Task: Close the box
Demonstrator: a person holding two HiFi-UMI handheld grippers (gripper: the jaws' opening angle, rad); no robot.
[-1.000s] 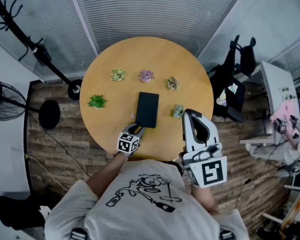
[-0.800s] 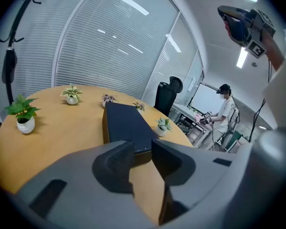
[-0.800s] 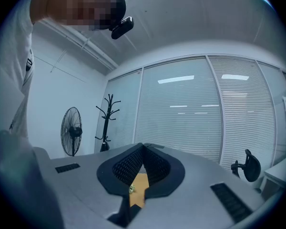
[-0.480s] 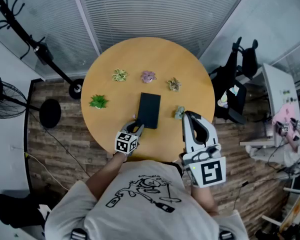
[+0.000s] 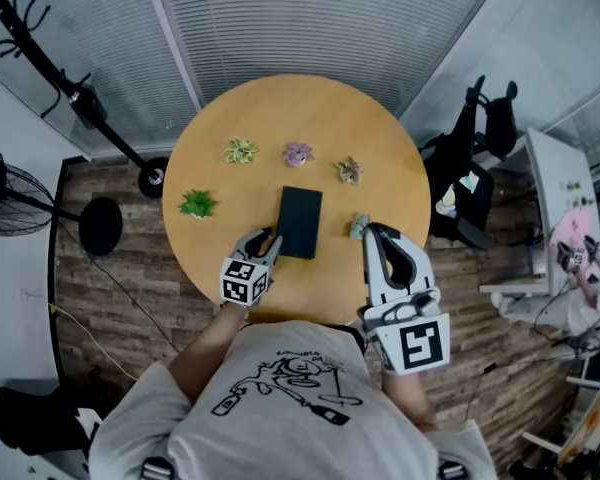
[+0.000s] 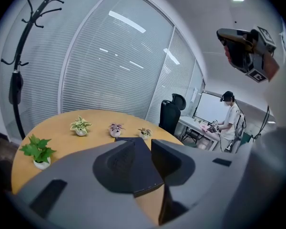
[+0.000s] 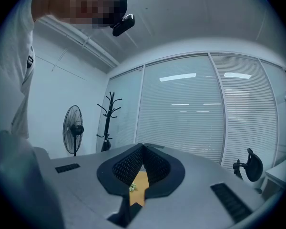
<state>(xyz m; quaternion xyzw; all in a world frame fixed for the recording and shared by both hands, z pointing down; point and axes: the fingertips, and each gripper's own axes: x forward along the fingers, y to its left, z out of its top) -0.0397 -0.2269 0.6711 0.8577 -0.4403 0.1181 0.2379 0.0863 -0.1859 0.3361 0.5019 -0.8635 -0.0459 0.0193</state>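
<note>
Both empty | left tongs parted, tilted down near box | right tongs closed, level

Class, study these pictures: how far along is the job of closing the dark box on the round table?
Done: the box lies flat on the table with its lid down; no flap stands up. In hand: the left gripper hovers by the box's near left corner, jaws apart, gripping nothing; the right gripper stays clear of it. Left: probably nothing, except perhaps a check that the lid sits fully down.
</note>
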